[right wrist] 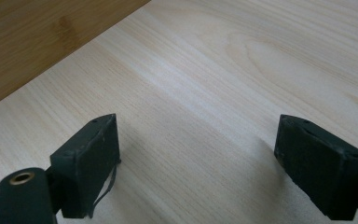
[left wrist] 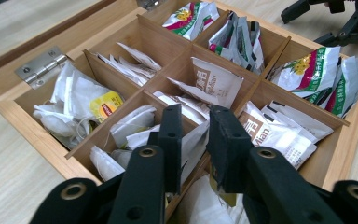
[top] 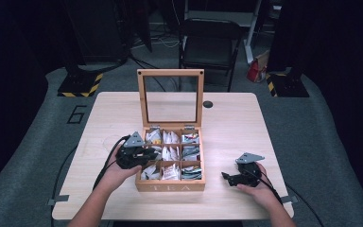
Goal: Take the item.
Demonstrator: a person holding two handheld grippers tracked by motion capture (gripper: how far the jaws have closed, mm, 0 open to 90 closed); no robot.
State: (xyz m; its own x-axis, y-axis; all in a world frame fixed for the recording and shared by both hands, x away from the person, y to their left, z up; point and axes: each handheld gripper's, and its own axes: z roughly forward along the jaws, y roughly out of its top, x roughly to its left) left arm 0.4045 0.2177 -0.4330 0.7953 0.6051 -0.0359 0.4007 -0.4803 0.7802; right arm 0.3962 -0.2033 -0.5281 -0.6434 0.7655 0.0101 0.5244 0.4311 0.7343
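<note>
Two hand-held grippers: left [left wrist: 195, 140] pinches a tea sachet [left wrist: 191, 144] in the box [top: 170, 185]; right [right wrist: 196, 163] gapes wide.

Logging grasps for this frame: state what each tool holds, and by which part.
The left tool, over the tea box, pinches a white sachet by its upper edge, jaws nearly closed. The right tool holds nothing, jaws wide above the table.

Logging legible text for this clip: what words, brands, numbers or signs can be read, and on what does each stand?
"TEA": front wall of the wooden tea box.
"6": floor mat left of the table.
"Mian": end of a word on a white sachet; the rest is cut off.
Yellow tag with red logo: too blurred to read.
Green-and-white sachets: print unreadable.
</note>
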